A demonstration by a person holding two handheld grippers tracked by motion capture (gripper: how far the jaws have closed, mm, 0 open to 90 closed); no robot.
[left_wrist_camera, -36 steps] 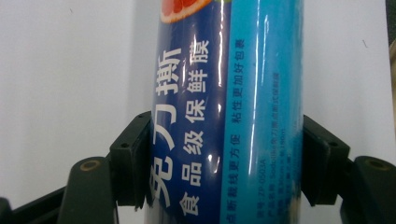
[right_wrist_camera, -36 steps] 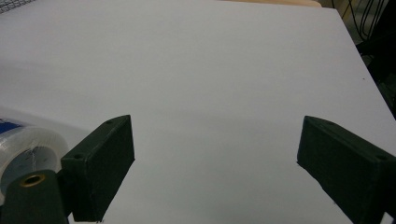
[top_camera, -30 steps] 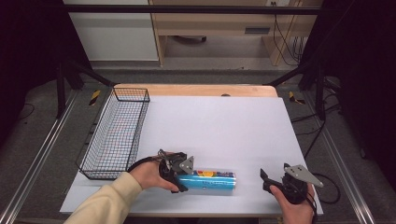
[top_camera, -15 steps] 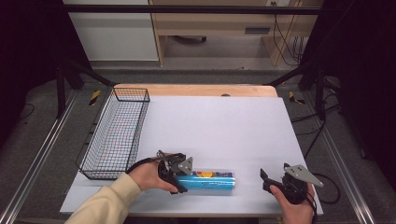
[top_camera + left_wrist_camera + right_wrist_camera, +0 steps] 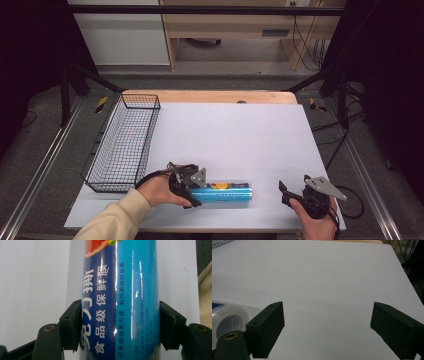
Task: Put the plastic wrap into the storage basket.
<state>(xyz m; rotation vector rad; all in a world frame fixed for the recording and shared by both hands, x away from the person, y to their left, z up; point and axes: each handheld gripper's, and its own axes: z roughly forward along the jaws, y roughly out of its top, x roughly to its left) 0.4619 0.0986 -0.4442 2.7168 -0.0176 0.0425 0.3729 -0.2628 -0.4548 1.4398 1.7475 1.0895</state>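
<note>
Nothing has shifted — left gripper (image 5: pixel 192 189) jaws clamp the blue roll (image 5: pixel 225 192); right gripper (image 5: pixel 289 196) jaws gape, empty.

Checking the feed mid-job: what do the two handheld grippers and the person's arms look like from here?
Both grippers are black. The left gripper and right gripper each carry a grey three-cornered plate on top. Their jaws are blocky black pads with small screw holes, and brass-coloured fittings sit near the base. A dark cable trails from the right one. The left forearm wears a cream sleeve.
</note>
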